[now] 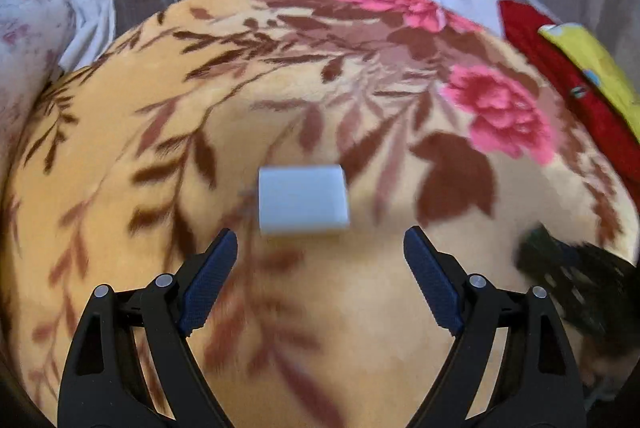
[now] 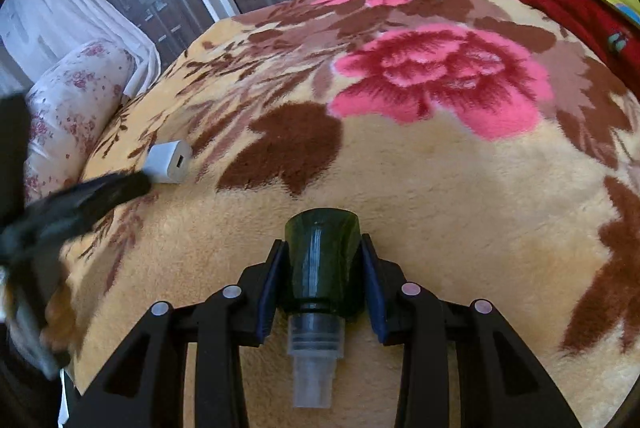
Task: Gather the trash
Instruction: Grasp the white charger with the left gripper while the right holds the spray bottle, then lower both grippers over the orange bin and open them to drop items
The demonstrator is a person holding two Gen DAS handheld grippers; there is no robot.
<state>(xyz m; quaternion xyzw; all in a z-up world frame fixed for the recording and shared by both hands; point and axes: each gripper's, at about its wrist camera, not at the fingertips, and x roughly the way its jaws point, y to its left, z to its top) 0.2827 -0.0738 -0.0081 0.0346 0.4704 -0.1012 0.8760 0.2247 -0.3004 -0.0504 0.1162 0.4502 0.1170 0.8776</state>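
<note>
**Inspector:** Left wrist view first.

**Operator:** My left gripper (image 1: 320,248) hangs over the floral blanket (image 1: 320,100), jaws spread wide and holding nothing. A white charger block (image 1: 303,200) lies on the blanket just ahead of the fingertips, not touching them. Its long axis runs across the view, roughly in line with the jaw gap. The picture is blurred, so I cannot read finer detail.

**Inspector:** Risk there?

**Operator:** The plush pile is soft. If I come in low, a fingertip could push the block away or snag fibres.

**Inspector:** Right wrist view.

**Operator:** My right gripper (image 2: 325,248) is clenched on a dark green bottle (image 2: 323,260), held over the blanket (image 2: 440,188). Its long axis lies along the fingers, clear spray cap pointing back toward the camera, base forward. The charger block (image 2: 168,162) sits on the blanket well off to the left of the bottle.

**Inspector:** Risk?

**Operator:** The pads (image 2: 272,288) bear on smooth, tapering sides. I judge the bottle could slip forward if I tilt down.
</note>
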